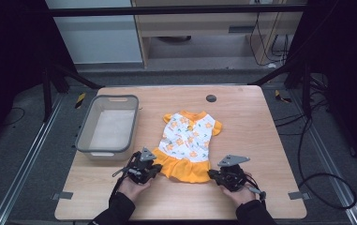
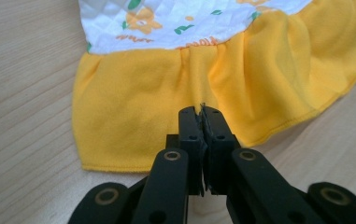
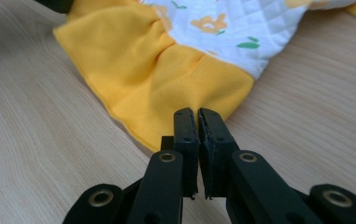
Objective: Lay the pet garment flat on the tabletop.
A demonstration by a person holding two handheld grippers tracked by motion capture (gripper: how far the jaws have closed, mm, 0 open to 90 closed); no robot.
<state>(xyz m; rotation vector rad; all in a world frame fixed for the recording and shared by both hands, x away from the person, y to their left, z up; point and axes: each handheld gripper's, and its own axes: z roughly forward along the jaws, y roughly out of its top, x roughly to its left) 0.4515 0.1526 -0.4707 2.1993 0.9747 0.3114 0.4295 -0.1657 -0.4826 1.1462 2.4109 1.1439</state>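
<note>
1. A small dress with a white printed top and an orange skirt is seen lying flat at the centre of the high view, neck toward the top of the frame and hem toward the bottom.
2. The left gripper is placed at the lower left corner of the skirt, and its jaws are seen clenched together over the hem in the left gripper view; whether cloth is pinched between them cannot be told.
3. The right gripper is placed at the lower right corner of the skirt, jaws likewise pressed together at the hem edge; a grasp on the fabric cannot be confirmed.
4. The work is judged to be at an early stage: the 2 hem corners appear to be taken, but no fold or lift has been made, and the dress is still spread out.
5. A grey bin stands to the left of the dress, near its sleeve.
6. Bare table is left to the right of the dress and above it, so room for moving is widest there; the bottom edge lies close beneath both hands.
</note>
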